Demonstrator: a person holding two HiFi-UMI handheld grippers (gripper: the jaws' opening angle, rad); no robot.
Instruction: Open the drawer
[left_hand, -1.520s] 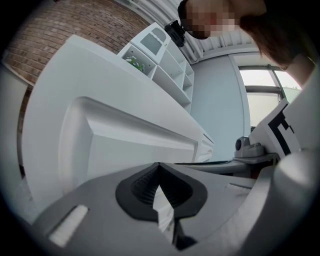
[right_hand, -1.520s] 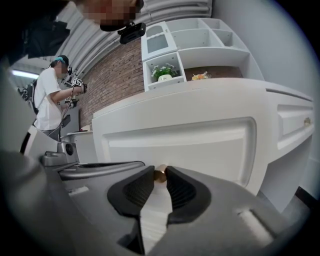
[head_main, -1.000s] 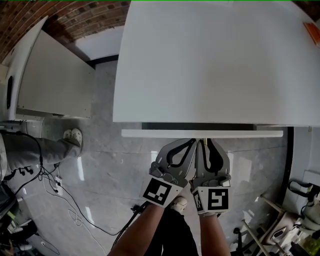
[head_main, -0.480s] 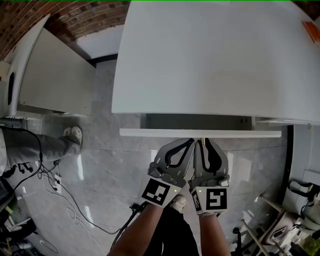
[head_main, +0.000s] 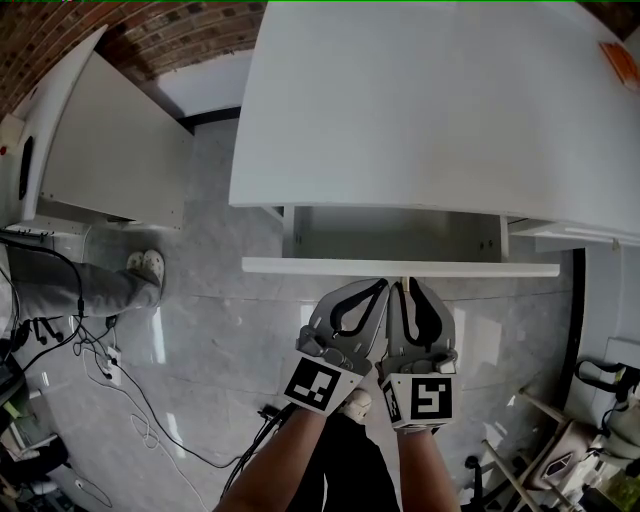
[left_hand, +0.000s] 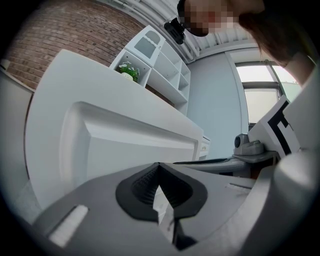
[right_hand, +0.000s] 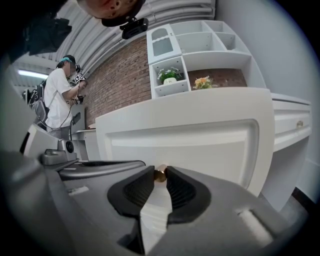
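Note:
A white drawer (head_main: 400, 267) stands partly pulled out from under the white tabletop (head_main: 430, 110), and its bare inside (head_main: 395, 235) shows. My right gripper (head_main: 408, 283) is shut on the small brass knob (right_hand: 160, 175) at the middle of the drawer front (right_hand: 200, 140). The knob sits pinched between the black fingertips (right_hand: 176, 181). Just left of it, my left gripper (head_main: 383, 284) is level with the drawer front (left_hand: 125, 145), with its jaws closed together and nothing between them. In the left gripper view the left gripper (left_hand: 159, 169) points at the panel left of the knob.
A white cabinet (head_main: 110, 150) stands at the left. A person's leg and shoe (head_main: 145, 268) and floor cables (head_main: 120, 380) lie below it. Clutter (head_main: 600, 420) fills the lower right corner. A white shelf unit (right_hand: 195, 55) and a standing person (right_hand: 60, 95) are beyond the table.
The drawer has slid out toward me from under the tabletop, and its inside now shows. Both grippers came back with it, the right one still on the knob.

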